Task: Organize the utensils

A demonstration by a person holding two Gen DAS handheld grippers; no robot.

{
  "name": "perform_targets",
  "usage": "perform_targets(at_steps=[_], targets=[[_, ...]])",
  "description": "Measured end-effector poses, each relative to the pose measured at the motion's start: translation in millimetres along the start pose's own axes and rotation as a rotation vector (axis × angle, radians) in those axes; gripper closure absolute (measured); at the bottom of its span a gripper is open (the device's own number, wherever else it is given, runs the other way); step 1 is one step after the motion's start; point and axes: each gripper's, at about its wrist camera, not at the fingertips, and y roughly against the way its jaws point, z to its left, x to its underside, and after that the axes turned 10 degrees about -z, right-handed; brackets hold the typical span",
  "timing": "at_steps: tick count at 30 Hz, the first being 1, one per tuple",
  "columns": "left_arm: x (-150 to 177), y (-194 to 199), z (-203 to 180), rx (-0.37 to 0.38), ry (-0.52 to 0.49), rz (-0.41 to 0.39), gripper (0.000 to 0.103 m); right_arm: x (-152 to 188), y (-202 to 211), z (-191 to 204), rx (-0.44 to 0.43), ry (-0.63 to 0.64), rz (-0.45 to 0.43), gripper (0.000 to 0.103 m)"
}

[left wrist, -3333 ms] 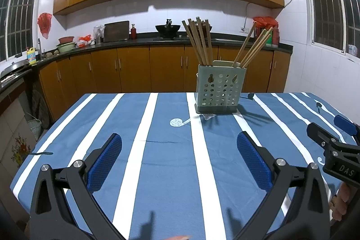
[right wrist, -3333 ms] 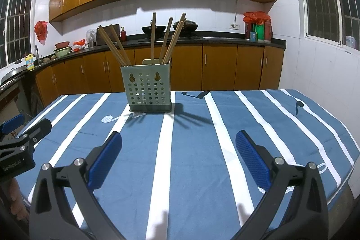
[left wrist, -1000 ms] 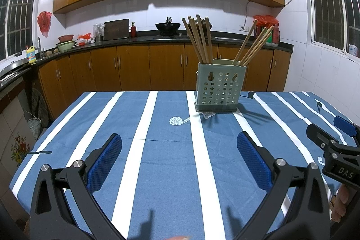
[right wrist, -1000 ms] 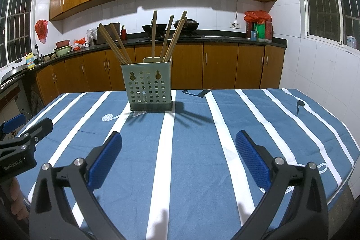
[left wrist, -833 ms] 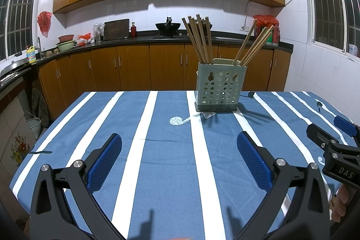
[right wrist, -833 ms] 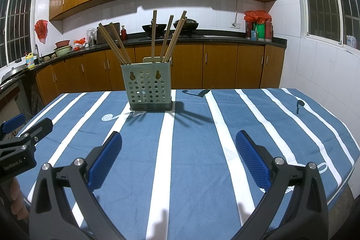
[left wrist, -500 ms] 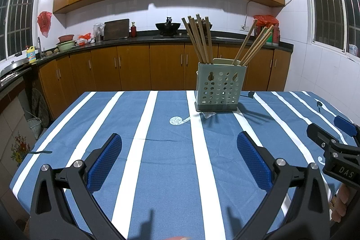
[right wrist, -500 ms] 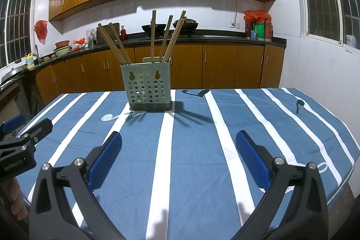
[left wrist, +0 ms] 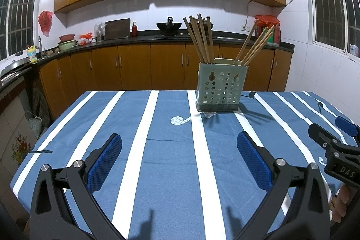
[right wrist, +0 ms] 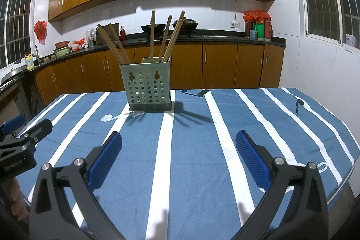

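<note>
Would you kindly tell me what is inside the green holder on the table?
Wooden chopsticks stand in the holder, in two leaning bunches. Their lower ends are hidden behind its perforated wall.

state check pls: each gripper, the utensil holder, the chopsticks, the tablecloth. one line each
Left gripper: open, empty, above the cloth.
Right gripper: open, empty, above the cloth.
Utensil holder: upright on the table, untouched by either gripper.
Chopsticks: all in the holder, standing, leaning in two separate bunches.
Tablecloth: spread flat; no loose utensils seen on it.
</note>
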Motion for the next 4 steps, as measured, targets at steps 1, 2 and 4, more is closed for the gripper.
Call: perform_targets(at_steps=[1,2,4], targets=[[0.6,0.6,0.1,0.001,0.0,0.001,0.002,0.0,0.0,0.3,0.0,0.0,0.0,0.004],[-0.1,0.1,0.0,0.001,-0.001,0.0,0.002,0.0,0.1,0.5,0.001,0.001,-0.001,0.004],[0.1,0.8,-0.3,0.001,0.0,0.001,0.002,-0.1,0.1,-0.2,0.0,0.0,0.0,0.004]])
